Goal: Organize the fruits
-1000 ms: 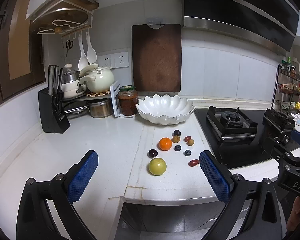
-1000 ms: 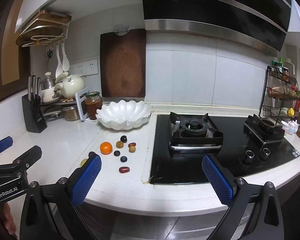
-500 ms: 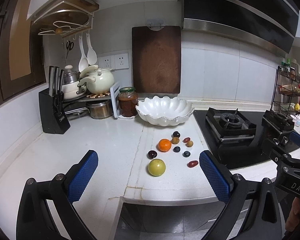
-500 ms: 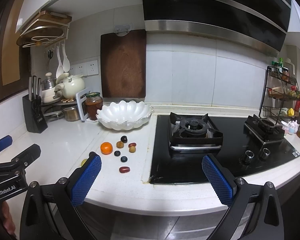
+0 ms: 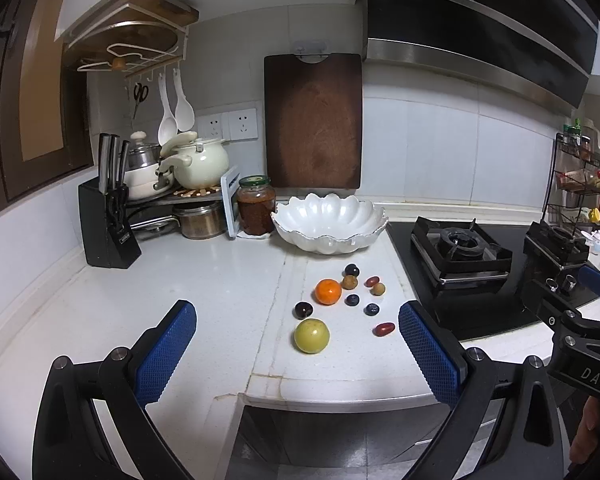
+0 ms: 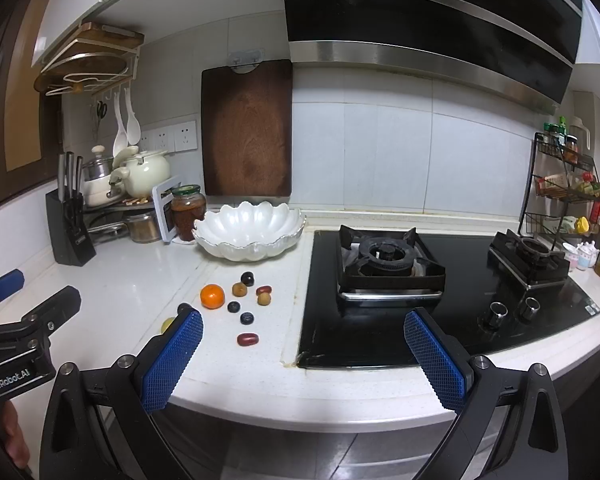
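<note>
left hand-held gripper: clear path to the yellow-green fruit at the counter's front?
Probably yes. The left hand-held gripper is open, and the yellow-green fruit lies just ahead between its fingers, nearest of the group, with only bare counter in between.

One orange [image 5: 328, 291], one green fruit [image 5: 311, 335], seven small fruits [image 5: 352, 300], one bowl [image 5: 329, 222]

You are looking at a loose cluster: orange tangerine [image 5: 328, 291], green fruit [image 5: 311, 335], dark plums, blueberries, red jujubes, lying before the empty scalloped white bowl [image 5: 328, 224].
</note>
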Demonstrator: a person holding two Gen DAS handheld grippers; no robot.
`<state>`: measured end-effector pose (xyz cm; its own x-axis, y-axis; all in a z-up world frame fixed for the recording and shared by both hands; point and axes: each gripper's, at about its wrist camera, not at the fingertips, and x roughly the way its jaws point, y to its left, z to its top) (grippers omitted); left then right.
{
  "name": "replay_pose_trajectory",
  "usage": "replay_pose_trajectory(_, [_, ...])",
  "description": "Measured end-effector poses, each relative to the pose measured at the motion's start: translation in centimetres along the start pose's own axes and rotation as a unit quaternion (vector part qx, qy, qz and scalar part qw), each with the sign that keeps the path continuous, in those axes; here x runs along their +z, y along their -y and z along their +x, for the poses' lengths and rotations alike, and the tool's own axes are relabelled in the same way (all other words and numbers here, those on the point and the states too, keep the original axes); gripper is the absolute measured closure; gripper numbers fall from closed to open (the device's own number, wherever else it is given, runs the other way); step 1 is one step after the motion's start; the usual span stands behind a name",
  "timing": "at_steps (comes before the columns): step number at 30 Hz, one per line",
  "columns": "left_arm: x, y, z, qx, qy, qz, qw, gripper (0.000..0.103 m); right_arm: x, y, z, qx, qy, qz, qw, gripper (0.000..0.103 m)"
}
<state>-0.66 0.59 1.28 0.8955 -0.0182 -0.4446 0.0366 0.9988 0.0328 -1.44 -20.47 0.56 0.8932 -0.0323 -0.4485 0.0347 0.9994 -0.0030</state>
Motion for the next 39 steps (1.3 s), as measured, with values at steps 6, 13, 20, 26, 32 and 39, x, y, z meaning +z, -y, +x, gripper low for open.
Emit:
replay_pose_trajectory(6, [-0.3,0.4,0.2,-0.008,-0.011,-0.006,0.9999,0.000,-0.1,0.3,-0.1,0.006,-0.003,0.002,1.000,0.001])
replay_pose_trajectory(13, [-1.2,0.9,0.7,0.002,-0.023,0.000,0.9997,0.000,-0.8,0.8,0.9,0.019,-0.015,0.004,1.000,0.001])
replay_pose_trajectory(20, [-2.1,0.6,2.8,0.005,-0.052,-0.010,0.9986,0.000,-1.7,0.8,2.9,0.031,-0.038,0.001,0.999,0.001])
replay_pose_trajectory(26, [-2.2,0.2,5.8,0.006,-0.060,-0.003,0.9982,0.000,-1.7,-0.1,6.0,0.034,-0.044,-0.015,0.998,0.003])
replay_pose_trajectory(32, [-2.3,0.0,9.3,0.006,-0.071,0.015,0.9974,0.001,-1.8,-1.2,9.7,0.051,-0.068,-0.026,0.996,0.010])
replay_pose_trajectory(39, [-3.0,0.0,13.2,-0.014,-0.097,0.040,0.9944,0.014,-2.7,-2.5,14.1,0.073,-0.103,-0.032,0.991,0.018])
